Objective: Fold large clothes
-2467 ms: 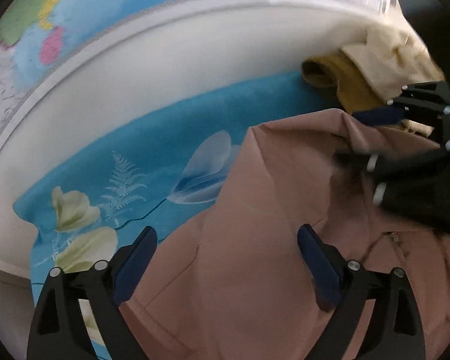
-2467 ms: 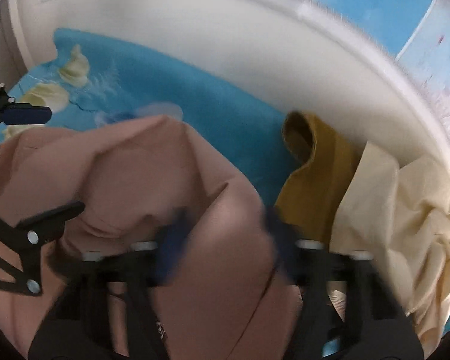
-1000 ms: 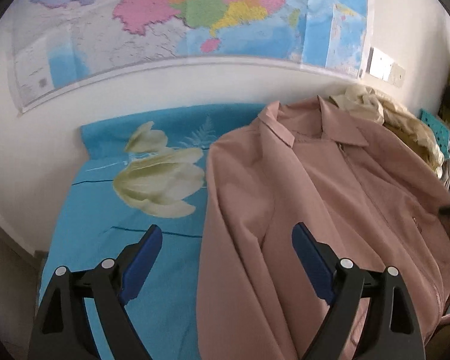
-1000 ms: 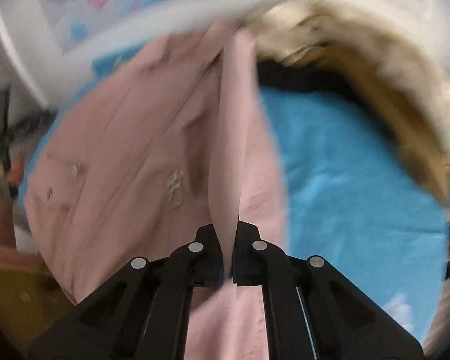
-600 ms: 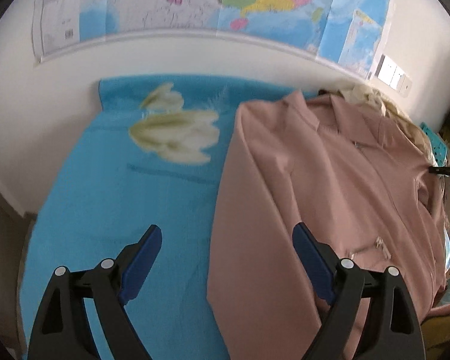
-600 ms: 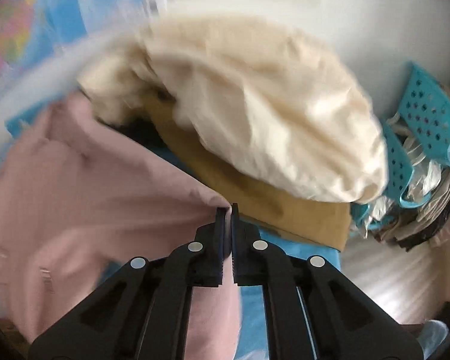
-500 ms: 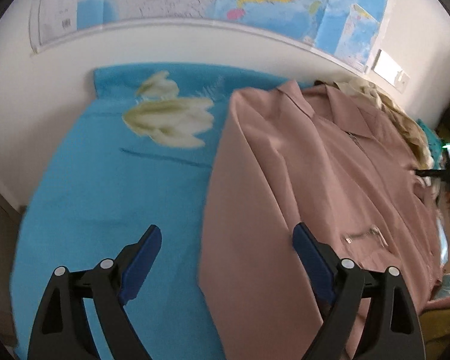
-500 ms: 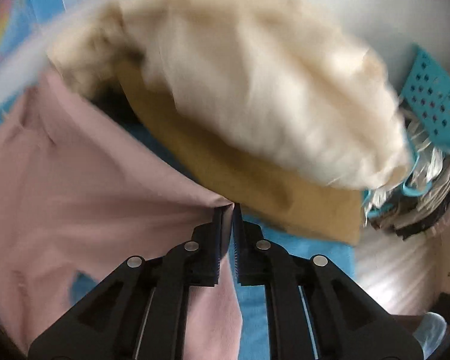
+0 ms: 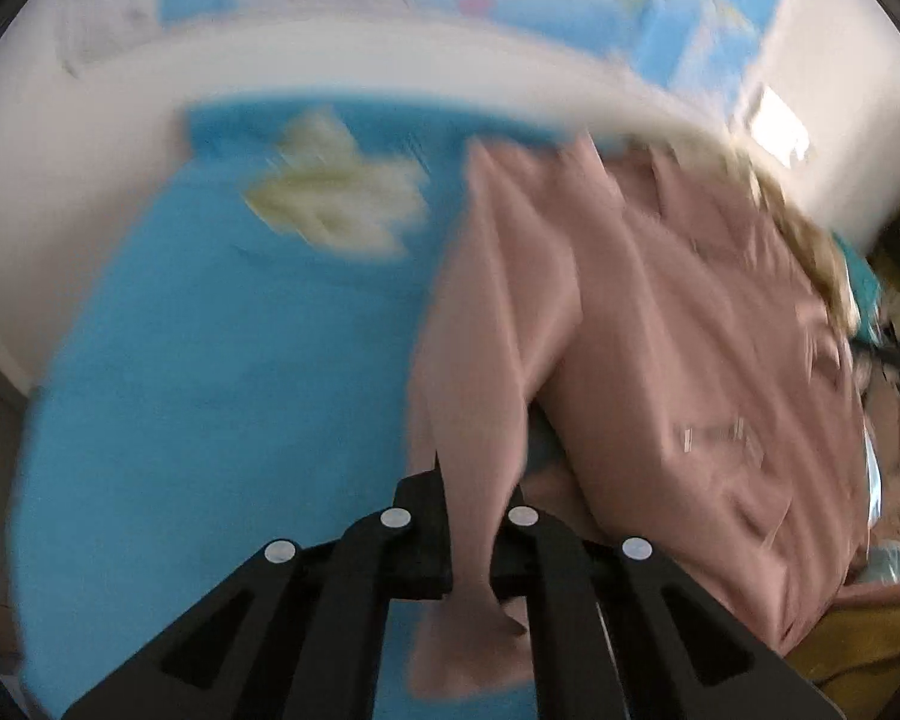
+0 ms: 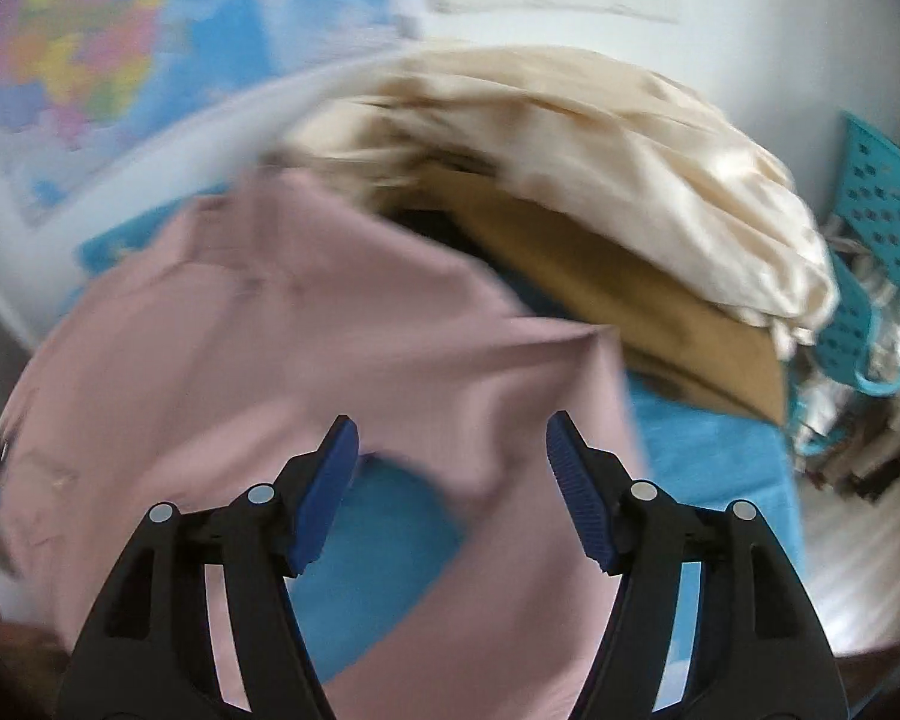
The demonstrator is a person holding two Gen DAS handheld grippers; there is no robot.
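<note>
A large dusty-pink jacket (image 9: 678, 324) lies spread on a blue flowered bedsheet (image 9: 222, 372). In the left wrist view my left gripper (image 9: 477, 516) is shut on the jacket's left sleeve edge, and pink cloth runs between its black fingers. In the right wrist view the same pink jacket (image 10: 306, 348) fills the left and middle. My right gripper (image 10: 450, 474) hangs over its right side with its blue pads (image 10: 324, 492) apart and its jaws opening; the cloth lies below them, not pinched. The picture is blurred by motion.
A heap of cream cloth (image 10: 642, 180) and a mustard-brown garment (image 10: 642, 294) sit at the jacket's right. A turquoise perforated basket (image 10: 876, 228) stands beyond them. A coloured wall map (image 10: 72, 54) and a white wall border the bed.
My left gripper has closed from wide open onto the jacket's sleeve edge. My right gripper has let go of the pink cloth it pinched, and its jaws have spread.
</note>
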